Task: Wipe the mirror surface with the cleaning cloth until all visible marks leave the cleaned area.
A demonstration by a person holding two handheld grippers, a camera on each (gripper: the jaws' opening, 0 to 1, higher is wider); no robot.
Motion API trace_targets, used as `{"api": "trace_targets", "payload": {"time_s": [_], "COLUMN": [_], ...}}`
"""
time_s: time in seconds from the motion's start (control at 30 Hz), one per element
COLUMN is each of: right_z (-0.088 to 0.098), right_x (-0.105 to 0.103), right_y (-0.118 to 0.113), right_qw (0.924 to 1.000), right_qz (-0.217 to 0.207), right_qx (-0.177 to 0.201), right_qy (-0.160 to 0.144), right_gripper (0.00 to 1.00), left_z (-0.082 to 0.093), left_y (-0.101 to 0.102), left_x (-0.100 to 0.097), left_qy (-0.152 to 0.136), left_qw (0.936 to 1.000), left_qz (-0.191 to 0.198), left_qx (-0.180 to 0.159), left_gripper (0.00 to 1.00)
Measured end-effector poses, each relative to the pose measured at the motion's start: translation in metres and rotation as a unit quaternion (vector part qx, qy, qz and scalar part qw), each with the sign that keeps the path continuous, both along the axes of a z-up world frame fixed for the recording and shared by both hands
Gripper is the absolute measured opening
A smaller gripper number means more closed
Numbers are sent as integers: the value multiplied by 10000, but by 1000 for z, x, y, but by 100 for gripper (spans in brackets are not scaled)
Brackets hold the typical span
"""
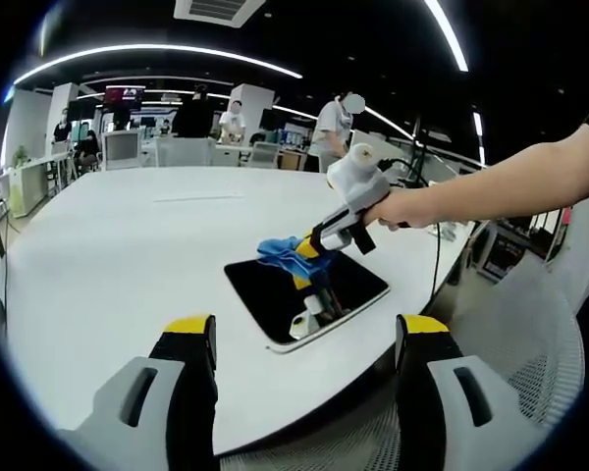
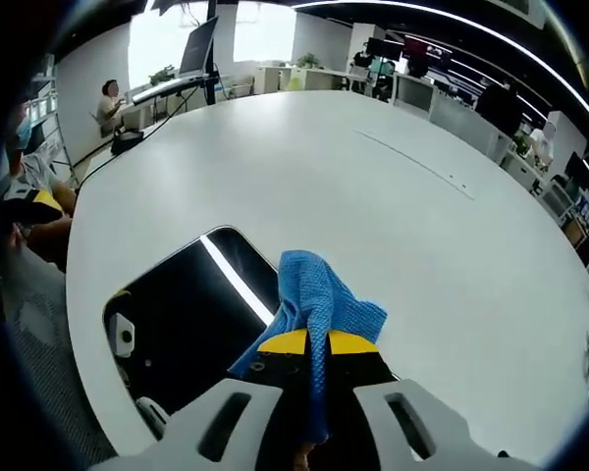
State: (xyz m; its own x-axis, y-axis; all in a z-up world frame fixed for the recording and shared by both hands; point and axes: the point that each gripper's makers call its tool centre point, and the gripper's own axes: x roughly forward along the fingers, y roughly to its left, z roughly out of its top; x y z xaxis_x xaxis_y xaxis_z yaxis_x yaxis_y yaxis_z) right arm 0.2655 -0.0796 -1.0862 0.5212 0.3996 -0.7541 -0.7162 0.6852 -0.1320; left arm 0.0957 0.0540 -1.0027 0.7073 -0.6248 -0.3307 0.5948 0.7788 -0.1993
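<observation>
A dark rectangular mirror [image 1: 299, 294] with a white rim lies flat on the big white table [image 1: 128, 245], near its front edge. My right gripper [image 1: 309, 250], held by a person's hand, hangs over the mirror's far part, shut on a blue cleaning cloth [image 1: 280, 248]. In the right gripper view the blue cloth [image 2: 319, 304] is pinched between the yellow-tipped jaws of the right gripper [image 2: 317, 343], with the mirror [image 2: 187, 314] just to its left, reflecting a light strip. My left gripper [image 1: 304, 339] stands open in the foreground, short of the mirror, nothing between its fingers.
A white mesh chair [image 1: 540, 343] stands at the table's right edge, and a cable [image 1: 437, 245] runs down there. People and desks with monitors [image 1: 123, 147] fill the room behind. A seated person [image 2: 108, 98] is far beyond the table.
</observation>
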Motion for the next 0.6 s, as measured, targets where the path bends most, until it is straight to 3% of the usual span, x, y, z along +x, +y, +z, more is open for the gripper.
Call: {"api": "trace_targets", "payload": {"time_s": [0.6], "right_z": [0], "right_x": [-3], "right_y": [-29], "right_qw": [9997], "right_qz": [-229], "right_qx": [25], "right_qy": [-2], "right_gripper": [0], "left_z": [0], "left_y": [0], "left_x": [0], "left_qy": [-9], "left_qw": [10000], "left_qz": [0], "left_qx": [12], "left_gripper": [72]}}
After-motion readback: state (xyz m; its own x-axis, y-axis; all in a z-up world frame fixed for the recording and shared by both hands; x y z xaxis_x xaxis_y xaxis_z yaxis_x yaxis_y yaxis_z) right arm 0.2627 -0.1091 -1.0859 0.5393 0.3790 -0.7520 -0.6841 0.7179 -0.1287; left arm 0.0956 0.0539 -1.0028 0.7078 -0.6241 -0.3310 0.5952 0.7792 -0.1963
